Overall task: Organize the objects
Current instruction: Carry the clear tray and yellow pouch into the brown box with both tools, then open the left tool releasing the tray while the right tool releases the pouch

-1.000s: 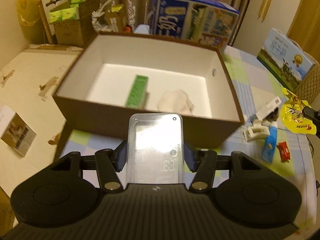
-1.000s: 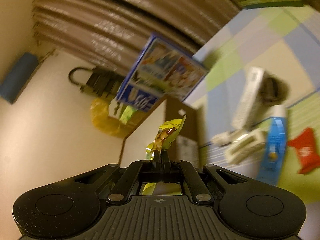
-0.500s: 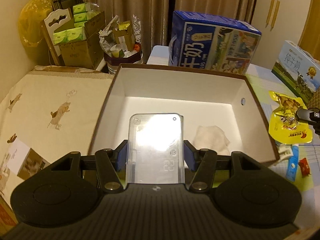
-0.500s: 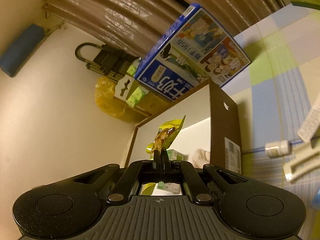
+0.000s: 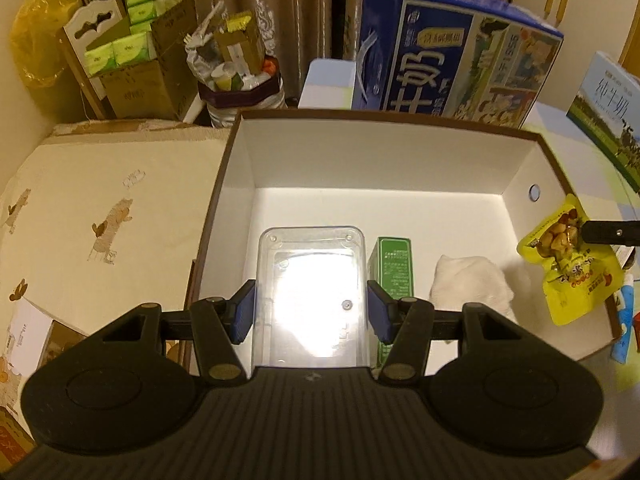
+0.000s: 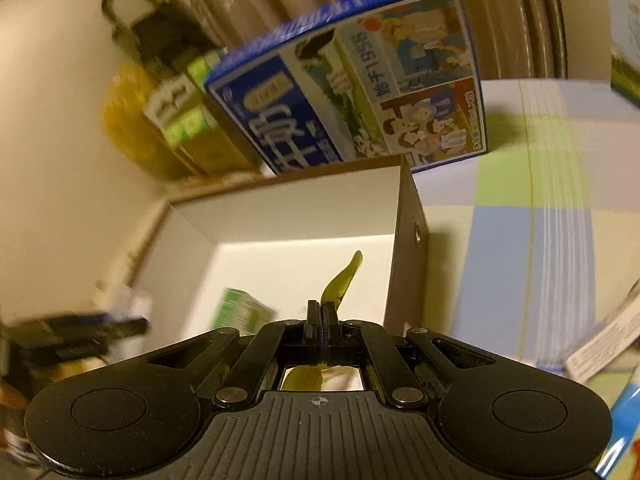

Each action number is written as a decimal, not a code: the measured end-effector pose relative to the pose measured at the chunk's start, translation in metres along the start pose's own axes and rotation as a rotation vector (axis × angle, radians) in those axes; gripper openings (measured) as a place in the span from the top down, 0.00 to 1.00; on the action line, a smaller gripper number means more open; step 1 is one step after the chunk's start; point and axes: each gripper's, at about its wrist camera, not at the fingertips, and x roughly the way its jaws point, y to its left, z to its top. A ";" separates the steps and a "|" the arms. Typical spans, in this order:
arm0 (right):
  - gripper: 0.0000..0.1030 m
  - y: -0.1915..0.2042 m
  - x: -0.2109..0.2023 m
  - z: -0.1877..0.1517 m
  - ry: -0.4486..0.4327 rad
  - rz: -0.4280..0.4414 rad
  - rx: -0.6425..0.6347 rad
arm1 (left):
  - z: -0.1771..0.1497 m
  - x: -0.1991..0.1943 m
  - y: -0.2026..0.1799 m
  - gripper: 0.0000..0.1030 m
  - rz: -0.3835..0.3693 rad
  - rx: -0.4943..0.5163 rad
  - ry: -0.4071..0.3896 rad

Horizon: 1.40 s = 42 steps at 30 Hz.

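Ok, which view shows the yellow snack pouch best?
The left wrist view: the yellow snack pouch hangs face-on with its print visible, pinched by the right hand-held gripper at the box's right wall. The right wrist view shows only its edge-on sliver past closed fingertips.

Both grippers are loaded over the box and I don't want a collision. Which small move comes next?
Probably lower the left gripper and release the clear plastic case onto the bare floor of the box, left of the green carton; the yellow snack pouch hangs at the right wall.
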 end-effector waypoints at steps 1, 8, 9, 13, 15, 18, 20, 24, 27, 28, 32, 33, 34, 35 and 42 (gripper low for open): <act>1.00 0.005 0.006 0.000 0.009 -0.030 -0.038 | 0.000 0.004 0.001 0.49 -0.002 0.002 0.007; 1.00 0.037 0.036 -0.004 0.002 -0.224 -0.307 | 0.000 0.022 0.004 0.49 -0.004 0.003 0.043; 1.00 0.042 0.040 -0.006 -0.003 -0.255 -0.352 | 0.000 0.024 0.004 0.49 -0.005 0.002 0.046; 1.00 0.046 0.054 -0.004 0.006 -0.282 -0.392 | 0.001 0.031 0.004 0.49 -0.007 0.001 0.062; 1.00 0.042 0.054 -0.003 0.005 -0.261 -0.353 | 0.002 0.033 0.004 0.49 -0.010 0.002 0.068; 1.00 0.038 0.052 -0.002 0.013 -0.232 -0.323 | 0.003 0.037 0.004 0.49 -0.008 0.008 0.078; 1.00 0.037 0.051 -0.001 0.026 -0.220 -0.305 | 0.003 0.040 0.003 0.49 -0.005 0.012 0.084; 1.00 0.037 0.049 -0.002 0.040 -0.190 -0.288 | 0.005 0.046 0.001 0.49 -0.002 0.018 0.095; 1.00 0.038 0.047 -0.005 0.048 -0.175 -0.281 | 0.005 0.052 -0.001 0.49 0.000 0.029 0.112; 1.00 0.038 0.046 -0.006 0.050 -0.169 -0.277 | 0.005 0.054 -0.001 0.49 0.002 0.031 0.117; 1.00 0.039 0.044 -0.012 0.060 -0.157 -0.268 | 0.003 0.063 -0.003 0.49 0.012 0.037 0.141; 1.00 0.039 0.043 -0.012 0.062 -0.155 -0.267 | 0.003 0.065 -0.003 0.49 0.013 0.038 0.143; 1.00 0.039 0.043 -0.013 0.063 -0.152 -0.267 | 0.003 0.066 -0.004 0.49 0.017 0.041 0.144; 1.00 0.040 0.042 -0.014 0.064 -0.150 -0.265 | 0.003 0.067 -0.004 0.49 0.020 0.044 0.143; 0.53 0.042 0.035 -0.014 0.056 -0.129 -0.248 | 0.004 0.061 -0.005 0.39 -0.004 0.038 0.118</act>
